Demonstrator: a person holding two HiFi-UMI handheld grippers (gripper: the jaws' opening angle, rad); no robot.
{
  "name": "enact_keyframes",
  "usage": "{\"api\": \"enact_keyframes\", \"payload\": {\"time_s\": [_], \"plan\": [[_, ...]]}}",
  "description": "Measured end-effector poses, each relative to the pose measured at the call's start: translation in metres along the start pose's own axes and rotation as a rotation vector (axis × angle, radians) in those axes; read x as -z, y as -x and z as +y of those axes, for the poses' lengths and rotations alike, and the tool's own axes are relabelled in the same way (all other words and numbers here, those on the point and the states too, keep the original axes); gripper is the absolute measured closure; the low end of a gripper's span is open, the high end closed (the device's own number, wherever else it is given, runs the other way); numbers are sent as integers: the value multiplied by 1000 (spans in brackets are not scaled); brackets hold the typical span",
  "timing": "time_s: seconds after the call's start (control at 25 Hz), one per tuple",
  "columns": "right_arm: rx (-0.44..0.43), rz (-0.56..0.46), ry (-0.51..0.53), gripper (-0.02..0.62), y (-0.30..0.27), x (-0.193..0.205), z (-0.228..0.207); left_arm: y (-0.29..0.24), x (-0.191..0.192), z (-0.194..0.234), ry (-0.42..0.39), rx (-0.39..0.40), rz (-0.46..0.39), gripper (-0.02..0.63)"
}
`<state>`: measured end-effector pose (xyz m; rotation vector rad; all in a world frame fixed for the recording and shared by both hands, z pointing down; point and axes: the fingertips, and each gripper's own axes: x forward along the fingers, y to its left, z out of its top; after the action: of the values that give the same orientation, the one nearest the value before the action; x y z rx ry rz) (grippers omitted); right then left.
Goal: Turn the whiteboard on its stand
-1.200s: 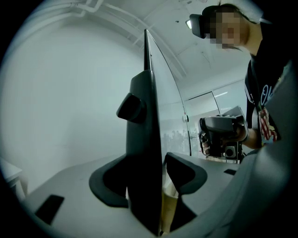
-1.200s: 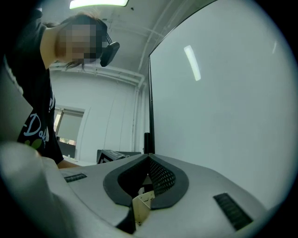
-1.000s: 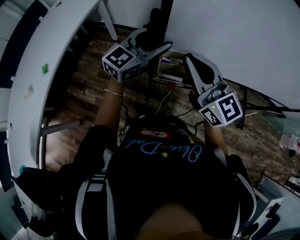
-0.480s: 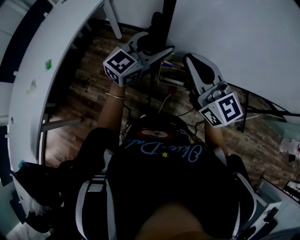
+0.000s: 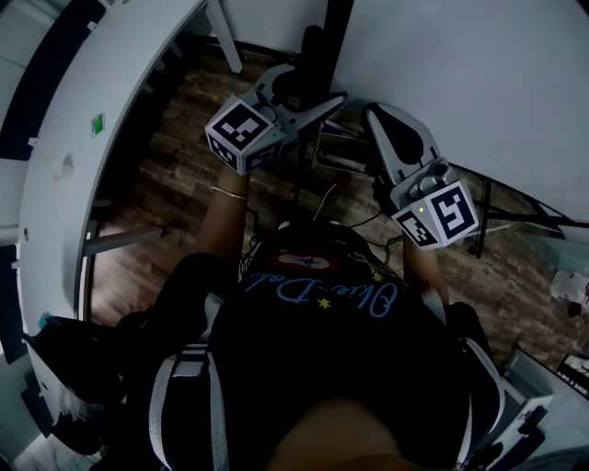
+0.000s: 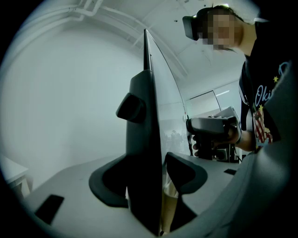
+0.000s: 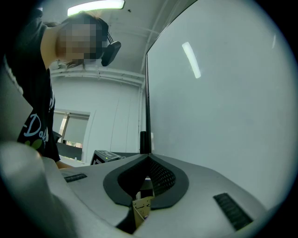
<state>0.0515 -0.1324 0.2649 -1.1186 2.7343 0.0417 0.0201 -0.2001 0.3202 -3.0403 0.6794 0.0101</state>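
The whiteboard (image 5: 460,74) fills the upper right of the head view, and its black side frame (image 5: 333,23) runs up out of sight. My left gripper (image 5: 313,85) straddles that frame. In the left gripper view the dark frame (image 6: 146,139) stands upright between the two wide-set jaws of the left gripper (image 6: 148,160), which are shut on it. My right gripper (image 5: 371,112) is shut with nothing in it, its tips close to the board's lower edge. In the right gripper view the right gripper (image 7: 148,158) points up along the board's white face (image 7: 219,102).
A marker tray (image 5: 336,147) hangs below the board between the grippers. Black stand legs (image 5: 483,207) and cables (image 5: 322,202) cross the wooden floor (image 5: 175,175). A long curved white desk (image 5: 74,138) runs along the left.
The left gripper and the board's black frame have shifted slightly right and up in the head view. The right gripper has barely moved.
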Motion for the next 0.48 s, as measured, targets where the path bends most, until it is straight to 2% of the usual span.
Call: {"api": "enact_keyframes", "payload": {"time_s": [0.48], "plan": [[8, 3, -3, 561, 3, 0, 4, 0, -1, -2, -9, -5, -3, 342]]}}
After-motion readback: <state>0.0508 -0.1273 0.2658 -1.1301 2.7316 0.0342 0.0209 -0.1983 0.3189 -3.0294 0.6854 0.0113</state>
